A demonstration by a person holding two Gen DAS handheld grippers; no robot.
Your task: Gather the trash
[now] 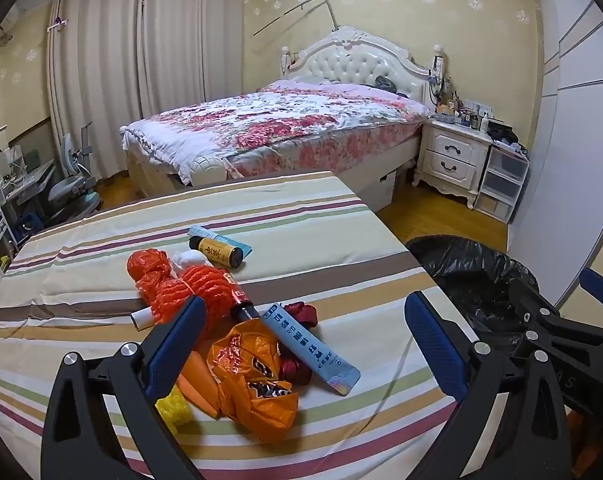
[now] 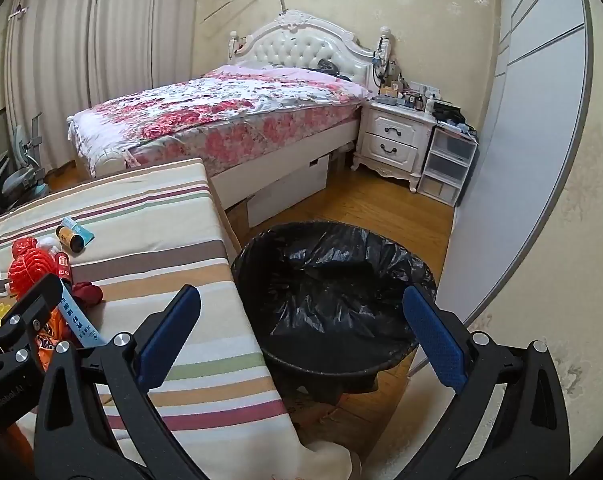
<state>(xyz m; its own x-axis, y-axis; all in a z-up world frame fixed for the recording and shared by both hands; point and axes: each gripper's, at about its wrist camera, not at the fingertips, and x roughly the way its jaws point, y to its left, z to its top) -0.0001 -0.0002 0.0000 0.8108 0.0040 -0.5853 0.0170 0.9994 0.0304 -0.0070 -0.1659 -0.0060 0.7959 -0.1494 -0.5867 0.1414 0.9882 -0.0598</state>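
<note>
Striped desk (image 1: 261, 216) carries all the trash, piled toward its near edge. Black-lined trash bin (image 2: 333, 280) sits on the floor just off the desk's right edge. Left gripper (image 1: 305, 340) hangs over the pile, jaws wide apart, nothing in them. Right gripper (image 2: 301, 332) is over the bin's near rim, also wide open and empty. Pile: orange plastic bag (image 1: 253, 384), red mesh bag (image 1: 181, 288), blue tube (image 1: 309, 348), yellow bottle (image 1: 217, 250).

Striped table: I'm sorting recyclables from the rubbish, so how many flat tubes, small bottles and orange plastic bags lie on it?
Pale blue flat tubes: 2
Small dark cylindrical bottles: 2
Crumpled orange plastic bag: 1
Total: 5
</note>
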